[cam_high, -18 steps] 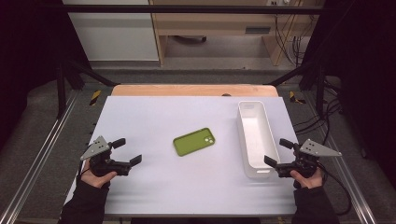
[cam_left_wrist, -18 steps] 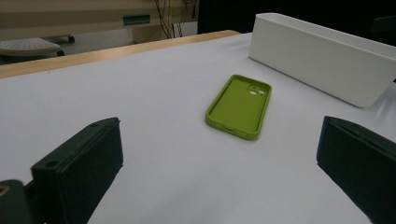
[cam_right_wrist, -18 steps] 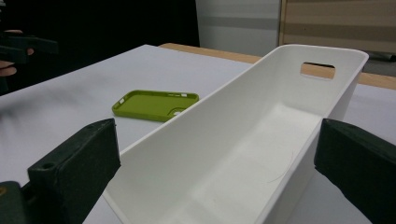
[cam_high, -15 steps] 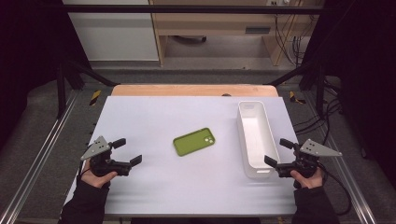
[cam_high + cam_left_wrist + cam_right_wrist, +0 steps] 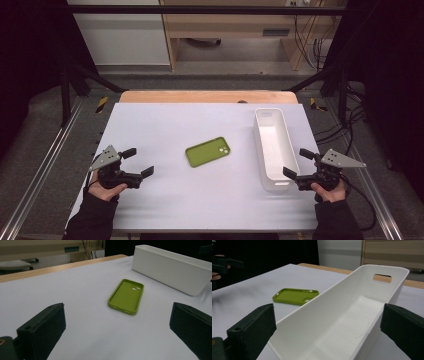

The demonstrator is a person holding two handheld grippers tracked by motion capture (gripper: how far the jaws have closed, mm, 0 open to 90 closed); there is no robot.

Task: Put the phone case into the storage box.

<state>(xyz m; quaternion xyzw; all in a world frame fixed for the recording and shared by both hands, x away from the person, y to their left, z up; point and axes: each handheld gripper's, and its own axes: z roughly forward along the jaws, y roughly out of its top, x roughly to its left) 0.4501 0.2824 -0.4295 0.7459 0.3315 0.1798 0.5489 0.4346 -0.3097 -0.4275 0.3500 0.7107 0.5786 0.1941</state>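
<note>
My left gripper [image 5: 138, 162] wide open, empty, phone case [image 5: 208, 151] ahead across bare table [image 5: 165, 125], my right gripper [image 5: 298, 163] wide open, empty, at the bin's [image 5: 291, 150] near end

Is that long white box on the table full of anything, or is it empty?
Empty. The right gripper view looks straight into the white box and shows only its bare floor and walls; the green phone case lies outside it on the table.

L tool [image 5: 138, 162] & R tool [image 5: 298, 163]: jaws spread wide, hands low, well apart.
</note>
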